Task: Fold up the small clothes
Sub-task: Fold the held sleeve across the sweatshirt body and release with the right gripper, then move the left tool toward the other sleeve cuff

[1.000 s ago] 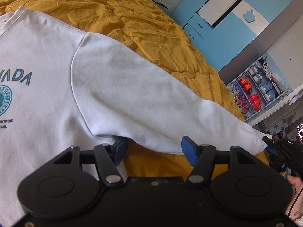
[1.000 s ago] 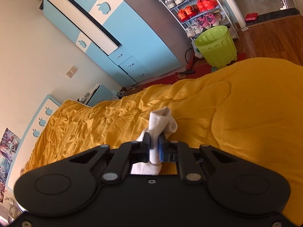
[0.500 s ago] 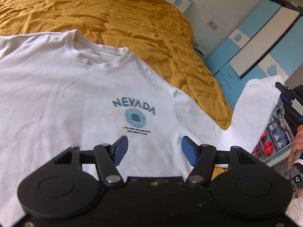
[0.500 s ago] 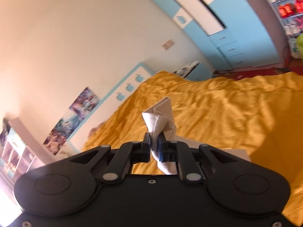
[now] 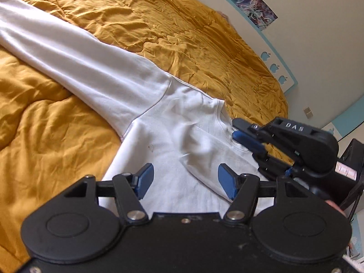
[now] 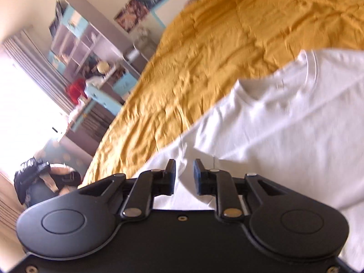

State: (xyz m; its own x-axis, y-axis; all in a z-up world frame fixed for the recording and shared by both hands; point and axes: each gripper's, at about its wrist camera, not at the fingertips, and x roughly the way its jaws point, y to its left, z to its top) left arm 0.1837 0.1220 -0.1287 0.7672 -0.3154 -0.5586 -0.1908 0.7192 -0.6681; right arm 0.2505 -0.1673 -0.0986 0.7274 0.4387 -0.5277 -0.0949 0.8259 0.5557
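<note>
Mustard quilt [image 5: 193,36] carries the white sweatshirt [image 5: 173,122], one sleeve [image 5: 75,61] stretching far left, both left gripper [image 5: 184,180] and right gripper [image 6: 184,175] parted and empty (seemingly readying another fold).

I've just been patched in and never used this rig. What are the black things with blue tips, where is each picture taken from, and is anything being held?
There is no robot arm: a person holds one two-finger gripper in each hand, with a fisheye camera on each looking forward along the fingers.

The left wrist view shows the left gripper at the bottom, jaws wide apart, holding nothing. The right gripper appears at the right of that view, by the collar.

The right wrist view, blurred by motion, shows the right gripper with a narrow gap between its jaws and no cloth pinched there.

A white sweatshirt lies on a mustard-yellow bedspread. One long sleeve stretches out to the left; the other sleeve lies folded across the chest.
</note>
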